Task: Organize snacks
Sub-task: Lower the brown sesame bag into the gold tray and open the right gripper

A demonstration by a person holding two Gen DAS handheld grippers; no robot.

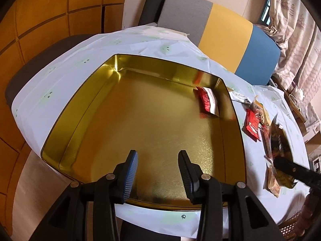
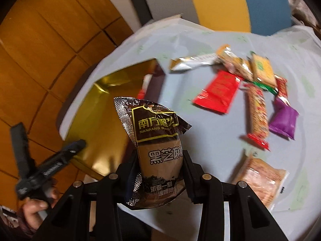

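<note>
A gold tin sits on the white tablecloth, with one red-and-white snack packet lying inside at its far right. My left gripper is open and empty over the tin's near edge. My right gripper is shut on a brown sesame snack packet, held above the table to the right of the tin. That packet and the right gripper's finger also show at the right in the left wrist view. The left gripper shows at the lower left in the right wrist view.
Loose snacks lie right of the tin: a red packet, a purple packet, a long bar, a white packet, a cracker pack. A grey, yellow and blue cushion lies behind the table. Wooden panels stand at left.
</note>
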